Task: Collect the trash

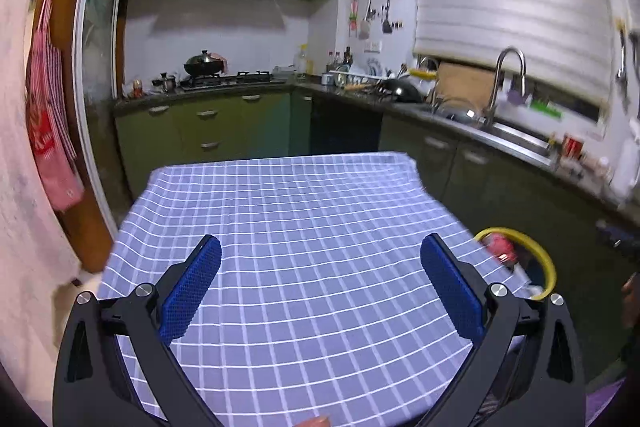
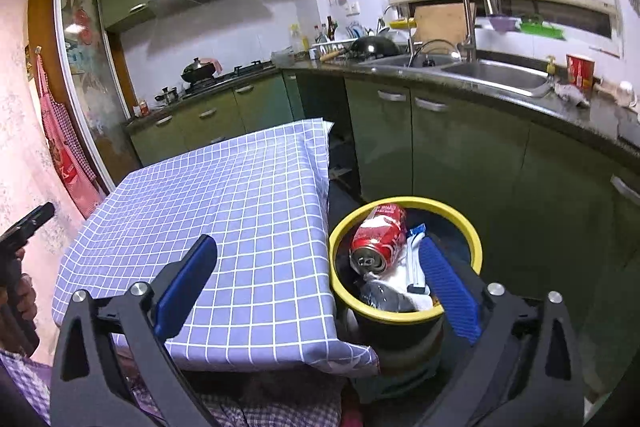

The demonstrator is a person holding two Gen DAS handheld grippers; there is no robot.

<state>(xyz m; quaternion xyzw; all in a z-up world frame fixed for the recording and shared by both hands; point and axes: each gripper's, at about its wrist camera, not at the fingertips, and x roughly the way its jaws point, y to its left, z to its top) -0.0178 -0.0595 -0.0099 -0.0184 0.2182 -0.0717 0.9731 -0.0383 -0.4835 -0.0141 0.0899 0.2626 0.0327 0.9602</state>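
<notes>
Already the red can [image 2: 379, 239] lay in the yellow-rimmed bin [image 2: 406, 315], beside the table [image 2: 224, 203]; right gripper [image 2: 316, 291] nearer, left gripper [image 1: 320, 287] likewise wide open, empty.

Quick tally of the kitchen: one table under a purple-and-white checked cloth [image 2: 224, 211], and at its 3 o'clock one black bin with a yellow rim [image 2: 404, 314]. Inside there's one crushed red soda can [image 2: 380, 239], one blue-and-white wrapper [image 2: 414, 259] at the can's 3 o'clock, plus one crumpled clear plastic piece [image 2: 384, 293] at its 6. Up on the counter: one lidded black wok [image 2: 199, 70] on the stove, one steel double sink [image 2: 492, 75], one tall curved steel faucet [image 2: 472, 7], one red paper cup [image 2: 580, 71]. One red checked apron [image 2: 66, 147] hangs at 9 o'clock.
</notes>
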